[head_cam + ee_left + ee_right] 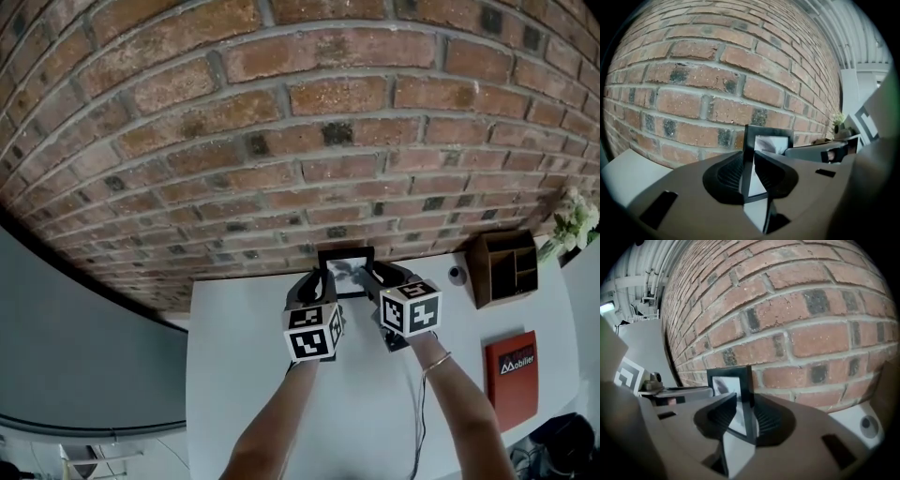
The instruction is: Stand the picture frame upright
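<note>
- Head view: the picture frame [346, 271] is upright, facing the person, just in front of the brick wall [281, 141], at the wall-side edge of the white table [253, 375]. The left gripper [317, 282] holds its left side and the right gripper [377, 277] its right side. From here it cannot be told whether the bottom edge touches the table. A wooden box [504, 267] and a red book [512, 375] lie further along the wall to the right, well clear of the frame.
- Left gripper view: the jaws are closed on the frame's left bar, one ribbed pad on its front and one on its back. The frame stands straight with the wall close behind it, and the other gripper shows at its far side.
- Right gripper view: the jaws grip the frame's right bar in the same way, with the dark bar clamped between the two pads. The wall is again just behind the frame.
- Step in hand, as a judgement: the frame is already upright and is being set on the table near the wall, so the task looks close to done.
- Next move, as a judgement: bring the bottom edge level onto the table, with enough room before the wall for any back support. Then open both grippers together and draw them sideways so neither pad tips the frame.
</note>
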The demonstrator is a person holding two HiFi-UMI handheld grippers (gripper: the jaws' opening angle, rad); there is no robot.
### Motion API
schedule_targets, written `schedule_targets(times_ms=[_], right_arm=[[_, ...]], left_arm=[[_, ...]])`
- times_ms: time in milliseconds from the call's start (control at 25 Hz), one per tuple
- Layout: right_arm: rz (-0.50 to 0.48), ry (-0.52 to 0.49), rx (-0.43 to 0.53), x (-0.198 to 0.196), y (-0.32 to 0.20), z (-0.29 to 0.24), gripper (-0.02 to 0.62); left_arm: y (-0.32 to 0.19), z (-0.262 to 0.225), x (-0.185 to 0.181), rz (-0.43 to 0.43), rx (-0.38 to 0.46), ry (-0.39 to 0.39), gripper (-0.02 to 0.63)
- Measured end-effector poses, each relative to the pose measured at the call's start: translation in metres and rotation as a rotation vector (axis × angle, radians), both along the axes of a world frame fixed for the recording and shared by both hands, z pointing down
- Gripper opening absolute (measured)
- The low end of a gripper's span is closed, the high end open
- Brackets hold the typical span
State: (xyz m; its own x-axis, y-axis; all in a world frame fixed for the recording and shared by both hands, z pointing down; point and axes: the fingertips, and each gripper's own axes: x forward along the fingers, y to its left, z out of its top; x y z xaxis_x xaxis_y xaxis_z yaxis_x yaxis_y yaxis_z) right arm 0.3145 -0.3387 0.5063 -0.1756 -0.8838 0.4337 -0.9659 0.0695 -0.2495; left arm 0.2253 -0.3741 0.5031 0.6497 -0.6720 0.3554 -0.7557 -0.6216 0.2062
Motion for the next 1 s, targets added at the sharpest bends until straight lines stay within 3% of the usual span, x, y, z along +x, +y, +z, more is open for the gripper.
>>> schedule_targets(times_ms=[1000], right_arm=[[0.001,-0.04,0.022,0.011,-0.025,0.013,0.12]], left_arm=[[-0.022,0.012,0.011,-0.014,-0.024,0.014,0.062]])
